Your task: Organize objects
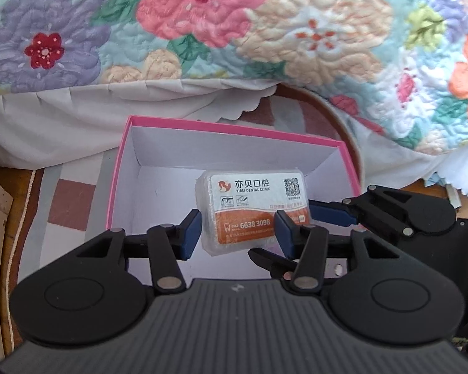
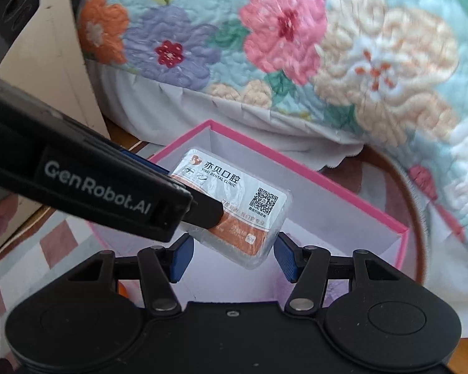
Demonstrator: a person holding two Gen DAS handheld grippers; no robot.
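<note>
A clear-wrapped pack with a white and orange dental-clinic label (image 1: 252, 210) hangs tilted over the open pink box with white inside (image 1: 234, 131). My left gripper (image 1: 238, 233) is shut on the pack, its blue pads at the pack's two sides. In the right wrist view the same pack (image 2: 243, 215) is held by the left gripper's black body, which comes in from the left. My right gripper (image 2: 231, 257) is open and empty, just below and in front of the pack, over the box (image 2: 309, 177).
A quilted floral bedspread (image 1: 265, 31) with a white frill hangs behind the box. The box stands on a checked cloth (image 1: 68, 199) over a round brown surface (image 2: 411, 187). A beige board (image 2: 56, 50) leans at the left.
</note>
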